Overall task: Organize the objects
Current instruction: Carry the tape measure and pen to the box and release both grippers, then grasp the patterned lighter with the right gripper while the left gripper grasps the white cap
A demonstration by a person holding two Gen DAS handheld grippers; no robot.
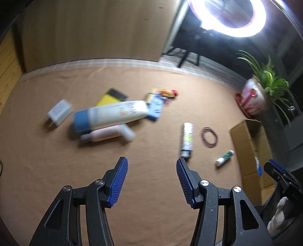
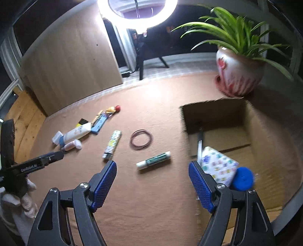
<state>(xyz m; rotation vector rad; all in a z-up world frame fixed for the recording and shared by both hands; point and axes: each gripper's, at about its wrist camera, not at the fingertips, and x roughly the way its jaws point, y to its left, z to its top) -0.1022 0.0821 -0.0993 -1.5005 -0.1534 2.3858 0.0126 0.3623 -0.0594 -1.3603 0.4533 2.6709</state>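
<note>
Loose objects lie on a tan cloth. A white tube with a blue cap (image 1: 111, 115) (image 2: 74, 133) rests over a small pink bottle (image 1: 108, 133) (image 2: 73, 145). A patterned stick (image 1: 187, 139) (image 2: 112, 143), a brown ring of bands (image 1: 209, 137) (image 2: 141, 139) and a green-and-white tube (image 1: 224, 158) (image 2: 154, 159) lie towards the open cardboard box (image 1: 251, 151) (image 2: 265, 143). The box holds a patterned packet (image 2: 217, 166) and a blue round thing (image 2: 243, 177). My left gripper (image 1: 151, 168) is open and empty above the cloth. My right gripper (image 2: 152, 170) is open and empty, near the green tube.
A white charger (image 1: 59, 112), a yellow-and-black card (image 1: 111, 97), a blue card (image 1: 156, 108) and colourful small items (image 1: 167, 93) lie at the back. A potted plant (image 2: 238, 75) stands behind the box. A ring light (image 2: 138, 11) and a wooden panel (image 1: 94, 30) stand beyond the cloth.
</note>
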